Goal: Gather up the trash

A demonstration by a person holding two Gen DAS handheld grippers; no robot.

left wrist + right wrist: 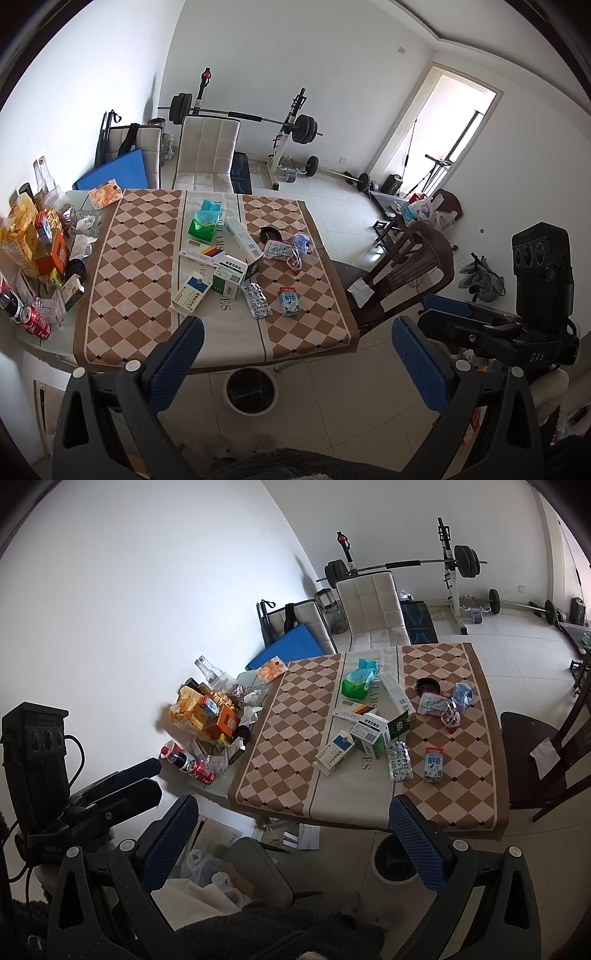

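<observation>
Trash lies scattered on a checkered tablecloth (140, 258): medicine boxes (229, 275), a blister pack (256, 304), a small milk carton (289, 301), crumpled wrappers (282, 253) and green packets (202, 225). The same litter shows in the right wrist view, with the milk carton (433, 765) and boxes (369, 734). A white-rimmed bin (251, 389) stands on the floor under the table's near edge, also in the right wrist view (393, 862). My left gripper (297, 345) is open and empty, held before the table. My right gripper (293, 827) is open and empty too.
A pile of snack bags, boxes, bottles and a red can (37, 321) crowds the table's left edge. A dark wooden chair (406, 266) stands to the right, a padded chair (207, 155) behind. A barbell rack (291, 122) stands at the far wall.
</observation>
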